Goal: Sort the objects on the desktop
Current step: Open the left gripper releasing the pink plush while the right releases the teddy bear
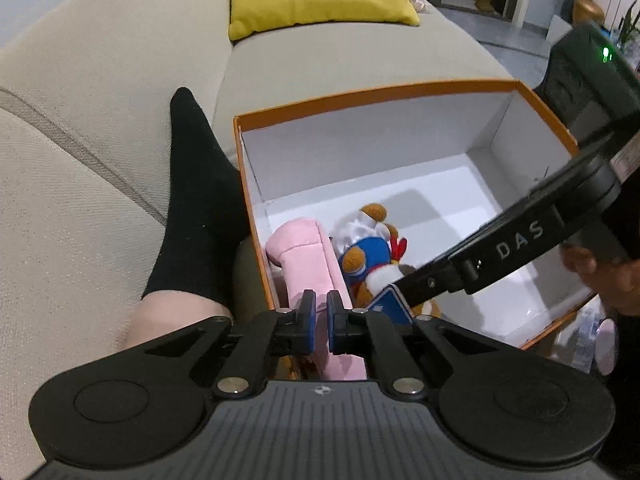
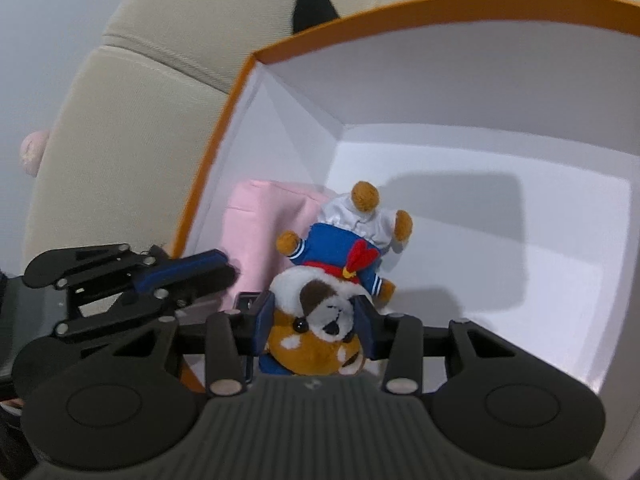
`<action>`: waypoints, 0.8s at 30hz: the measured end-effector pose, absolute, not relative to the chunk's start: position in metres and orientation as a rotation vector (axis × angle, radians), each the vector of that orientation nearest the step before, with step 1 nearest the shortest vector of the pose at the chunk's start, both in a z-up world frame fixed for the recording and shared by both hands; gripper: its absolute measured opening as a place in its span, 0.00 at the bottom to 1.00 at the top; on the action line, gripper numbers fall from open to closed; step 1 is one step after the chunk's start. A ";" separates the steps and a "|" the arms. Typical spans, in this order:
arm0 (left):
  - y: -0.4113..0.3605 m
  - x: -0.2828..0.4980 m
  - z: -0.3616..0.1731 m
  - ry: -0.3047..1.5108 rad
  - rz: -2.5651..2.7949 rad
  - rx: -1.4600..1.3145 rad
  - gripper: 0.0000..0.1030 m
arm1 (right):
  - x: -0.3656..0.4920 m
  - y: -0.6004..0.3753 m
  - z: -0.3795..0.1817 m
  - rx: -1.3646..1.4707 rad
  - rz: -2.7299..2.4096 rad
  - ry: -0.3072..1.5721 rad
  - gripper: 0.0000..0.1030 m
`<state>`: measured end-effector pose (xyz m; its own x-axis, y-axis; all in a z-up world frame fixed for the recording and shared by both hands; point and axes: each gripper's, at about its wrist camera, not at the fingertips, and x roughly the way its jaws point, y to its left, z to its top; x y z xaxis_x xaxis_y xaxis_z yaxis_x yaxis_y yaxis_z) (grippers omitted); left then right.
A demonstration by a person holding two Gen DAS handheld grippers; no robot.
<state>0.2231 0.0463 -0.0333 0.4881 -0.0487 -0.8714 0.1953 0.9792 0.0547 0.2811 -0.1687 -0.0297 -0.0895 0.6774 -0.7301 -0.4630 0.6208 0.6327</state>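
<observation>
1. Right gripper: fingers clamp plush dog by the head, inside box.
2. Left gripper: fingers nearly closed, pinching pink plush at the box's left wall.

Both views are evenly lit by soft, cool indoor light with no hard glare; the white interior of the box reads bright, and broad soft-edged shadows fall across its floor. Fisheye distortion bends straight edges strongly and blackens the frame corners. Focus is adequate centrally, while the sofa softens toward the margins.
</observation>
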 end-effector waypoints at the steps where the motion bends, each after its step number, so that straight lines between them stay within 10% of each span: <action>1: 0.045 0.224 -0.034 1.054 -0.148 0.152 0.07 | 0.281 -0.167 -0.030 0.187 0.958 1.365 0.44; 24: 0.048 0.197 -0.015 0.966 -0.210 0.056 0.10 | 0.236 -0.141 0.003 -0.016 0.885 1.259 0.62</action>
<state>0.1969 0.0480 -0.0147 0.5500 -0.1521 -0.8212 0.2019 0.9783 -0.0460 0.2357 -0.1406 0.0030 0.0322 0.5664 -0.8235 -0.5831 0.6799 0.4448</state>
